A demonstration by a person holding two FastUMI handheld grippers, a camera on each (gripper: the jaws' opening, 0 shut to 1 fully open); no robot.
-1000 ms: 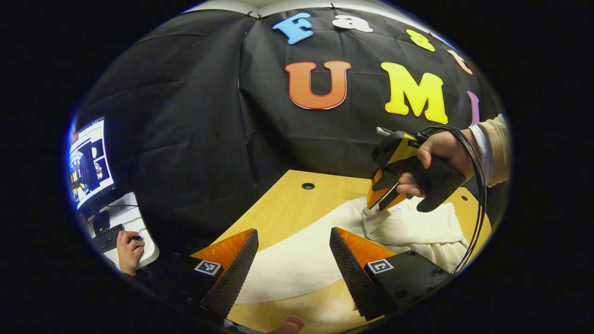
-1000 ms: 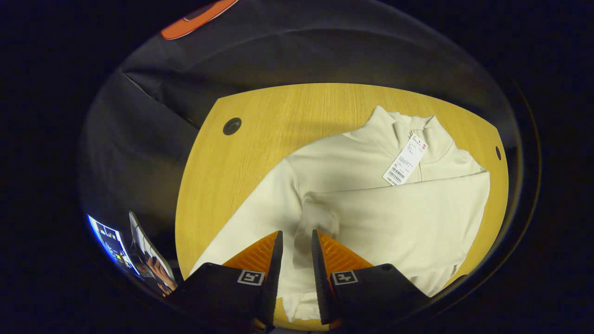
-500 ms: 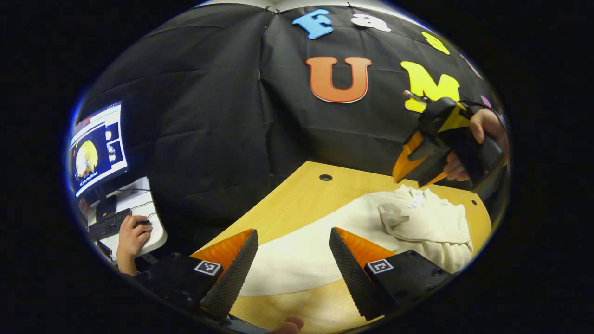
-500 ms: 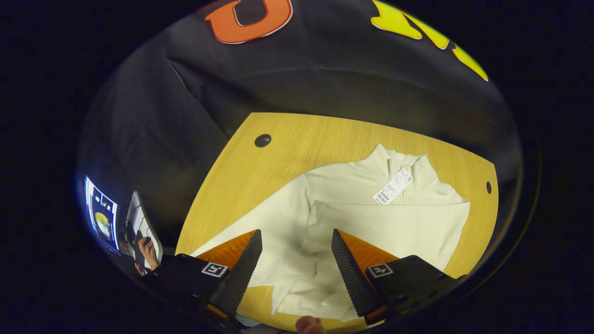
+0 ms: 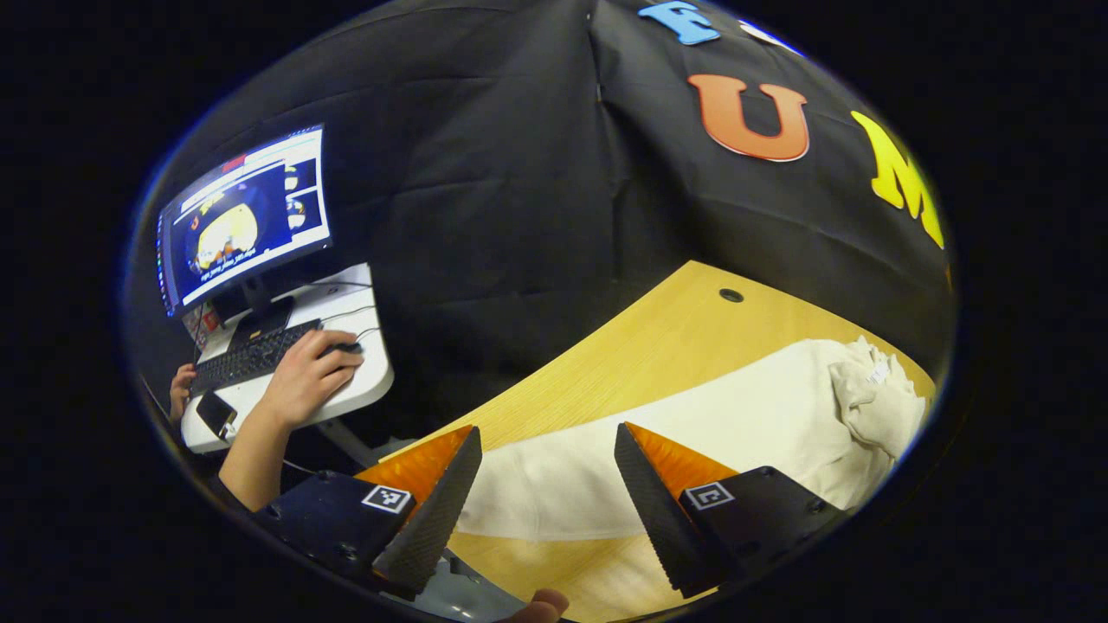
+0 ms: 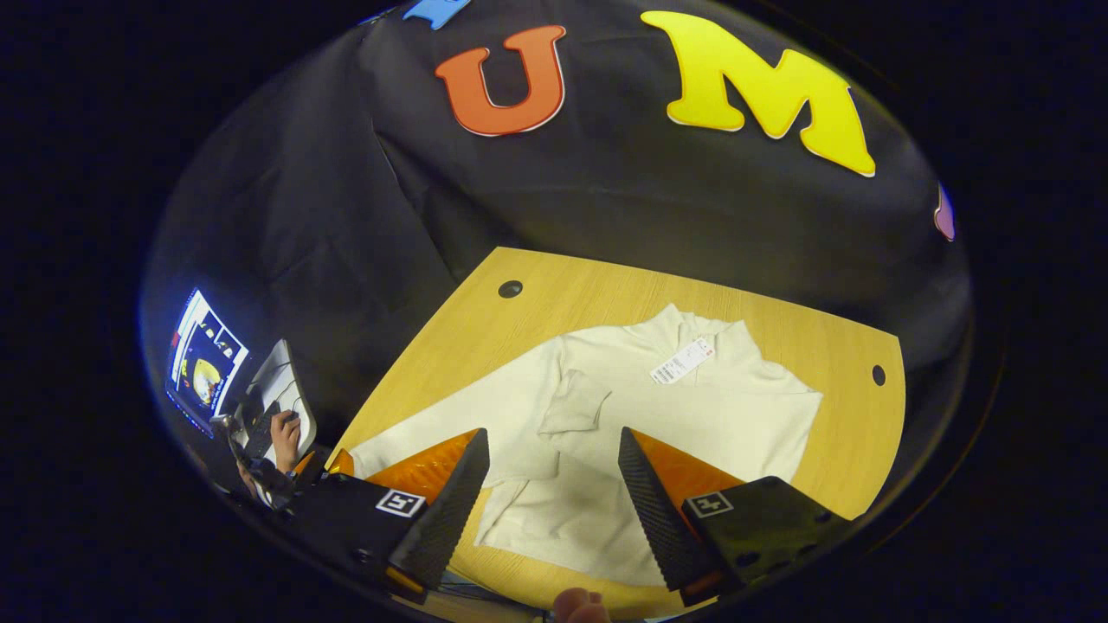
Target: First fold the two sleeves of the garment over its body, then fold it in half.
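A cream long-sleeved garment (image 6: 692, 407) lies flat on the wooden table (image 6: 606, 285), collar toward the far side, with a white tag (image 6: 682, 359) on its chest. One sleeve is folded across the body, and its cuff (image 6: 576, 402) rests near the middle. The other sleeve (image 6: 433, 428) stretches out toward the table's near left edge. My right gripper (image 6: 550, 493) hovers open above the garment's lower hem, holding nothing. My left gripper (image 5: 545, 484) is open just above the outstretched sleeve (image 5: 692, 424), its fingers apart on either side of the cloth and not touching it.
The table has two round cable holes (image 6: 510, 288) (image 6: 879, 375). To the left, beyond the table, stands a small white desk (image 5: 346, 389) with a monitor (image 5: 242, 216) and keyboard (image 5: 251, 355). A person's hand (image 5: 307, 372) rests on a mouse there.
My right gripper opened, let go of the folded sleeve's cuff and drew back and up from the garment. My left gripper turned leftward, still open over the outstretched sleeve.
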